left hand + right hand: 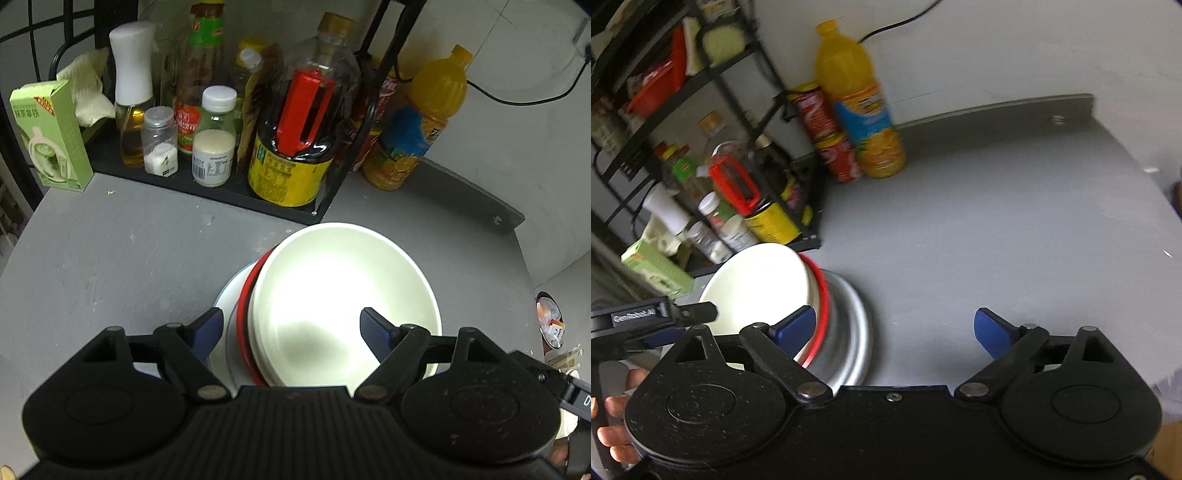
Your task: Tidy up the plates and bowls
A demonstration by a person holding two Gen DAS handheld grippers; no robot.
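Currently, findings as follows.

Stack: 1 white bowl [343, 295] sits uppermost, nested over a red-rimmed dish [245, 306], with a metal plate [221, 314] at the bottom. It stands on the grey counter [129, 258], near the front edge, just in front of the black rack [207, 184] of bottles.

Alignment: the white bowl sits off-centre, toward the rack side, so the red rim and the metal plate show on one side only. Judged a loose nesting, not a squared stack.

Left gripper [291, 328]: jaws spread wide, straddling the near part of the stack, 1 blue pad over the bowl's inside and 1 outside by the metal plate. It clamps nothing; whether either pad touches cannot be told.

Right gripper [895, 328]: jaws spread, empty, held over bare counter just beside the stack, its left pad near the red rim.

Orange bottle [860, 107]: upright at the back edge against the wall, beside the rack, well apart from the stack.

Risk: closing on the offset bowl could tip it.
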